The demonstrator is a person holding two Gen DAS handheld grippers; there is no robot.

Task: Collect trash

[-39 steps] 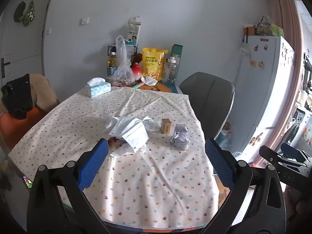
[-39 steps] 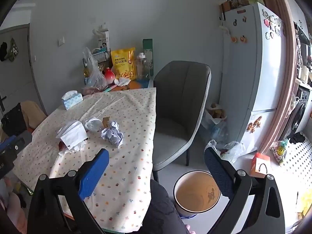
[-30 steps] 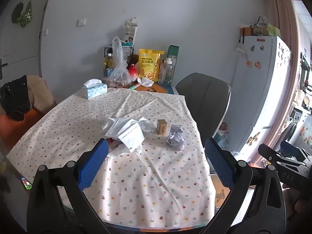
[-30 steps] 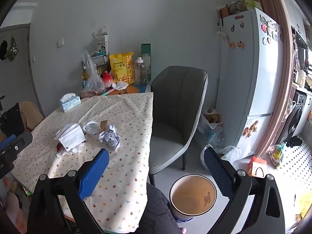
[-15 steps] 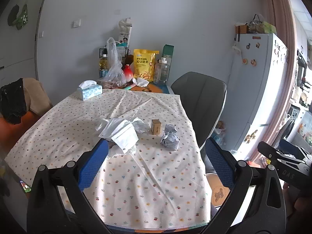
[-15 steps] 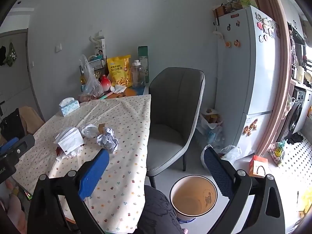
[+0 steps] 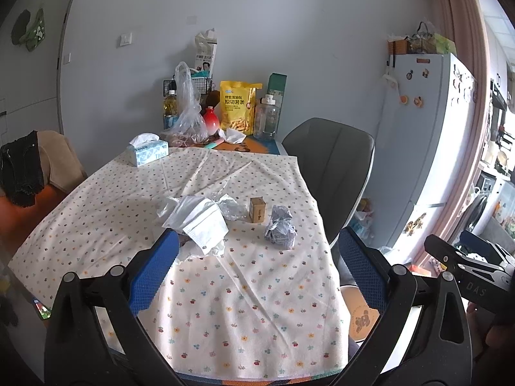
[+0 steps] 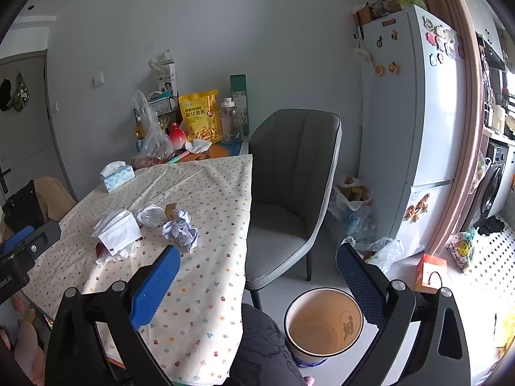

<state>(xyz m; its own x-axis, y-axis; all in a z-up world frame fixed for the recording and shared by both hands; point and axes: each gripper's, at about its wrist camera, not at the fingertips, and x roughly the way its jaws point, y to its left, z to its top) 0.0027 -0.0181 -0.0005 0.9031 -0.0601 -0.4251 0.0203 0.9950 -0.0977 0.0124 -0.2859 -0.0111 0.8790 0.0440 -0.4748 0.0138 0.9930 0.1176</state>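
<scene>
Both views shifted slightly rightward, left claw (image 7: 257, 268) and right claw (image 8: 256, 283) spread empty, counter (image 7: 225, 289) bearing one crumpled paper ball (image 7: 280, 230), one small brown box (image 7: 257, 209), one "Thick" tissue box (image 7: 147, 153).

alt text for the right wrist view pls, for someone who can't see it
An open blue-padded right gripper hovers between a table covered by a dotted cream tablecloth, which holds a crumpled grey paper ball and white wrappers, and an empty round white bin on the floor. A grey upholstered chair stands behind.
</scene>
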